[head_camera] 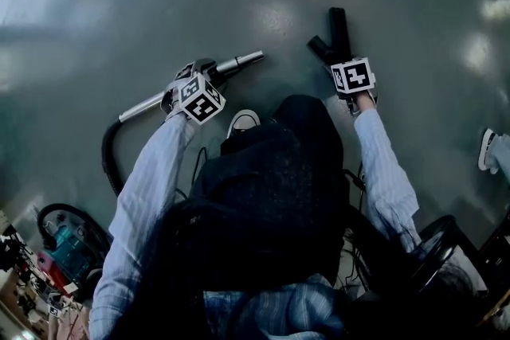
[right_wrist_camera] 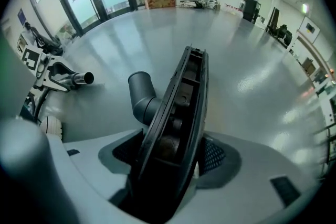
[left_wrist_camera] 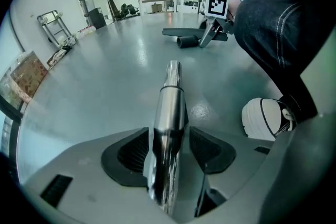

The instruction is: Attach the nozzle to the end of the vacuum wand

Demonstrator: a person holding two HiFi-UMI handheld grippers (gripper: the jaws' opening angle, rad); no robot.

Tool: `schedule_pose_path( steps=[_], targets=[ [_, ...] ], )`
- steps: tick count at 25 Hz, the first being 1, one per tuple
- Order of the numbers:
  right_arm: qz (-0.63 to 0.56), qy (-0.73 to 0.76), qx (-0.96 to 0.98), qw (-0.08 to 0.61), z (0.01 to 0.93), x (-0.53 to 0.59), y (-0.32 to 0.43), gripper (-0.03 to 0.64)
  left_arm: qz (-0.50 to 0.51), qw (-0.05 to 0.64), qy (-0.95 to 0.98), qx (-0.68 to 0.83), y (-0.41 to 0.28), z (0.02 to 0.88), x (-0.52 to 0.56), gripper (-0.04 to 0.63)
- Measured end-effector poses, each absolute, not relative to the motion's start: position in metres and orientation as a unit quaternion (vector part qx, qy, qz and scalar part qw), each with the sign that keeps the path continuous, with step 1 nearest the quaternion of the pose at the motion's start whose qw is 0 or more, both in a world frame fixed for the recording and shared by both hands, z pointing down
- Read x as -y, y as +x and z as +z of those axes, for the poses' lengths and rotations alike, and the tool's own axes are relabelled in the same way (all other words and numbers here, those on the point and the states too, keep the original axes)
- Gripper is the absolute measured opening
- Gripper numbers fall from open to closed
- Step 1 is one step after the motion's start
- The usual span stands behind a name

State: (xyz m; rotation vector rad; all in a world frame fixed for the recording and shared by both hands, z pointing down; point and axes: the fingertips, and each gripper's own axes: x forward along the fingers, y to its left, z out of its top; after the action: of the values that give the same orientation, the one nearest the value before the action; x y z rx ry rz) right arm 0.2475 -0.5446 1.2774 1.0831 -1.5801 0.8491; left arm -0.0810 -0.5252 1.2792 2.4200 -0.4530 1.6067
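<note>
The chrome vacuum wand (head_camera: 239, 62) lies on the grey floor, its bare end toward the middle. My left gripper (head_camera: 190, 76) points steeply down over its handle end. In the left gripper view the wand (left_wrist_camera: 170, 107) runs between the pads with a thin gap on each side, so the left gripper (left_wrist_camera: 168, 149) is open. The black floor nozzle (head_camera: 339, 28) rests on its edge to the right, apart from the wand. My right gripper (head_camera: 344, 61) is at its near end. In the right gripper view the nozzle (right_wrist_camera: 184, 97) fills the jaws, the pads against both faces, its grey neck pointing left.
A black hose (head_camera: 107, 155) curves from the wand back to a teal vacuum body (head_camera: 68, 247) at the lower left. The person's white shoe (head_camera: 243, 122) stands between the two grippers. Another shoe (head_camera: 486, 149) shows at the right edge. A trolley (left_wrist_camera: 52, 23) stands far off.
</note>
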Motion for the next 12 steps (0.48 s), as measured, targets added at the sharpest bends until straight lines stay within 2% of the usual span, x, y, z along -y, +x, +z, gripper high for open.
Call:
schedule_pose_path(
  steps=[5, 9, 12],
  targets=[
    [0.341, 0.429, 0.664, 0.509, 1.278, 0.552, 0.25, 0.281, 0.54, 0.121, 0.817, 0.164, -0.085, 1.29, 0.529, 0.221],
    [0.277, 0.403, 0.692, 0.53, 1.267, 0.57, 0.26, 0.267, 0.538, 0.139, 0.817, 0.154, -0.067, 1.287, 0.536, 0.213],
    [0.231, 0.37, 0.728, 0.529, 1.256, 0.588, 0.24, 0.265, 0.542, 0.139, 0.816, 0.145, -0.067, 1.286, 0.539, 0.202]
  ],
)
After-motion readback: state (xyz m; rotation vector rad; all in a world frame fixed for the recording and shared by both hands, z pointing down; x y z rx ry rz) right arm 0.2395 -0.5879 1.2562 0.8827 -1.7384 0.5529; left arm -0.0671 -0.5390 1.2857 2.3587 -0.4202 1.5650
